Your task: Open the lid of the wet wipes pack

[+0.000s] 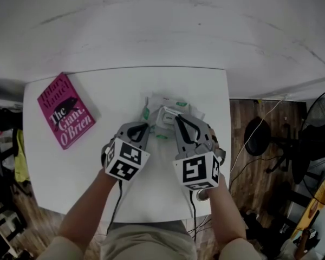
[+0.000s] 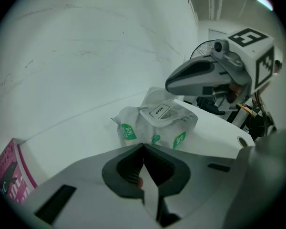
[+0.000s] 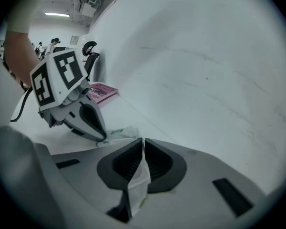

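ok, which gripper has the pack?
Right gripper: a green-printed fold of the pack is clamped between its jaws. Left gripper sits shut at its edge.

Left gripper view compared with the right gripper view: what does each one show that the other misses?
Only the left gripper view shows the white plastic lid labelled OPEN on the crumpled white wet wipes pack, and the right gripper from outside with its marker cube. Only the right gripper view shows the left gripper from outside, a lit ceiling strip lamp, and green-printed white wrapper pinched in the right jaws. Both show the pack, the magenta paperback book and the white table.
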A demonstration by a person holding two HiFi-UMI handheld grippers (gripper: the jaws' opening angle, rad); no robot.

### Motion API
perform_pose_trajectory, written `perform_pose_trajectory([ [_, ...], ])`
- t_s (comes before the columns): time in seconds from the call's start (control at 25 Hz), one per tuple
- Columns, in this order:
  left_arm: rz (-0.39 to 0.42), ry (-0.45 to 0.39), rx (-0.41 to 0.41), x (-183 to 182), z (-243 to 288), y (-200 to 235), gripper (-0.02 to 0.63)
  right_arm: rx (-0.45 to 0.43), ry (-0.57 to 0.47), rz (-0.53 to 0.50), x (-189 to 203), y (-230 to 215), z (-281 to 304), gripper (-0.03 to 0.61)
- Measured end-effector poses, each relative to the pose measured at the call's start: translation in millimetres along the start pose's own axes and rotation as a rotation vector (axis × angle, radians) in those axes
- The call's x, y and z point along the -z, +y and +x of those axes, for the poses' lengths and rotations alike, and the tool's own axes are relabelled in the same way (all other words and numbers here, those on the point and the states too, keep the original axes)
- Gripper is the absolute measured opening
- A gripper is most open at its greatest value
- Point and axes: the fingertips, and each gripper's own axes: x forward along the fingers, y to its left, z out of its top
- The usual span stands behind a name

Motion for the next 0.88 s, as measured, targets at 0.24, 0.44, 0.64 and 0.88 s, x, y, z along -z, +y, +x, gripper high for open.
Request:
perform_pose_trajectory([
  [0.24, -0.034, -0.011, 0.025, -1, 0, 0, 0.021, 0.021, -0.032, 0.029, -2, -30, 15, 0.049],
  [0.44, -0.115, -0.025, 0.05, -1, -2, 2, 0.021, 0.042, -0.104, 0.186, 4, -46, 30, 0.061],
  [0.64, -0.144, -0.033, 0.072, -1, -2, 2, 0.021, 0.053, -0.106, 0.255, 13, -55, 47, 0.063],
  [0.88, -0.237, -0.053, 0.121, 0, -4, 6, 0.021, 0.01, 0.018, 0.28, 42, -52, 69, 0.06],
])
